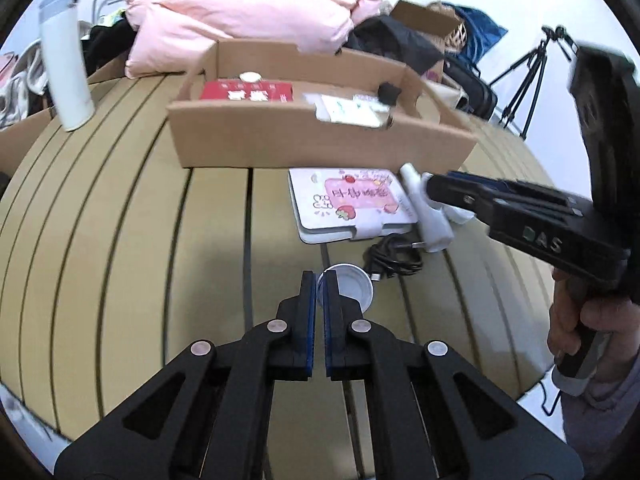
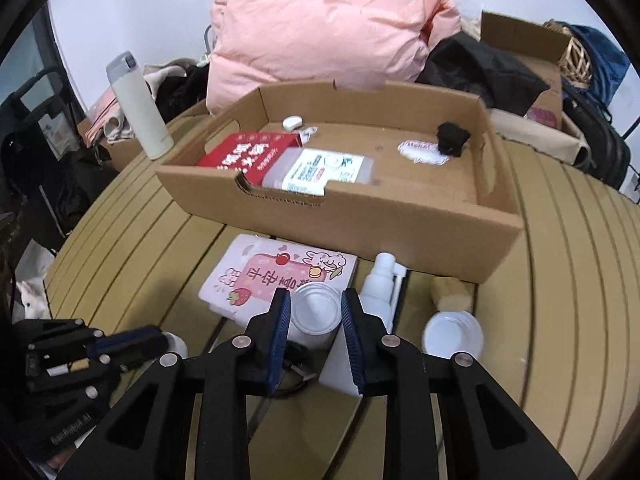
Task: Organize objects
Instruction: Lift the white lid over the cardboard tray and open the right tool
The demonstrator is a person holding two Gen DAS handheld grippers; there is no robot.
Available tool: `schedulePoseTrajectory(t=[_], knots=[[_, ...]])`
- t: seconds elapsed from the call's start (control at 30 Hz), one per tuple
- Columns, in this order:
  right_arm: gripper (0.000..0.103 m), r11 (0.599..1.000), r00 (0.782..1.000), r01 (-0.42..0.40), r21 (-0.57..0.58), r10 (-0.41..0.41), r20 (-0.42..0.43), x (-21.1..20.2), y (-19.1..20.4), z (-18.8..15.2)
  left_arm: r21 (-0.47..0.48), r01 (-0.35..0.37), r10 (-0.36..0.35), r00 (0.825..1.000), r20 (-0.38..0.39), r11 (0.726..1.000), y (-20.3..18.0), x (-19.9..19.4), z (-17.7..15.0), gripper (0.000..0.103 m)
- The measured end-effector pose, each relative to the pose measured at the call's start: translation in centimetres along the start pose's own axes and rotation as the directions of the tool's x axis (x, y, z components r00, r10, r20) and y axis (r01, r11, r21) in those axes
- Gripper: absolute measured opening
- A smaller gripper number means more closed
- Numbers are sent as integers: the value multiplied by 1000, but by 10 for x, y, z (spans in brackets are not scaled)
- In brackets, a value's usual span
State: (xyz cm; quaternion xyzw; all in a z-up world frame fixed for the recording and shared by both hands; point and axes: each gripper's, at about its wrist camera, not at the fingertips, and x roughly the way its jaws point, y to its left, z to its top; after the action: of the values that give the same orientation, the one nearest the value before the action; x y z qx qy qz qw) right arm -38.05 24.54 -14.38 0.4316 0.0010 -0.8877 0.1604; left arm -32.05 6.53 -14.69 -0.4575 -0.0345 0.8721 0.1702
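Note:
A cardboard tray (image 2: 400, 224) on the slatted table holds a red box (image 2: 240, 152), a clear labelled bottle (image 2: 320, 170), a white sticker (image 2: 420, 152) and a small black object (image 2: 452, 138). My left gripper (image 1: 320, 284) is shut on the rim of a white paper cup (image 1: 354, 284). My right gripper (image 2: 316, 308) is shut on a white cup-like container (image 2: 314, 316), held above a pink-and-white notebook (image 2: 276, 276). A white spray bottle (image 2: 380, 284) lies beside it. In the left view the right gripper (image 1: 436, 190) hovers over the notebook (image 1: 352, 200).
A white thermos (image 2: 138, 108) stands at the table's back left. A second white cup (image 2: 452, 334) and a yellowish sponge block (image 2: 450, 292) lie at right. A black cable (image 1: 394, 258) lies near the notebook. Pink bedding (image 2: 320, 32), bags and a tripod (image 1: 528, 76) crowd behind.

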Motion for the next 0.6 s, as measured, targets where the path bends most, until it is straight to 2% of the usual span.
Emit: schedulePoseTrajectory(t=[0.2,0.37,0.5,0.6], knots=[[29,1000,998,16,3,-16,56,-70,11,-24,-14,-6,7,997,78,1000,1,-66,-6,0],[29,998,997,55,44,-57,53,-124,14,-59,-28,0,4,992,129,1000,0,-115,-17,0],[29,993,994,73,92,-80,73,-155,9,-81,-24,24,-20,987,157,999,-3,-133,-16,0],[29,992,993,73,100,-82,87,-164,8,-79,-22,47,-43,988,151,999,-3,-133,-3,0]])
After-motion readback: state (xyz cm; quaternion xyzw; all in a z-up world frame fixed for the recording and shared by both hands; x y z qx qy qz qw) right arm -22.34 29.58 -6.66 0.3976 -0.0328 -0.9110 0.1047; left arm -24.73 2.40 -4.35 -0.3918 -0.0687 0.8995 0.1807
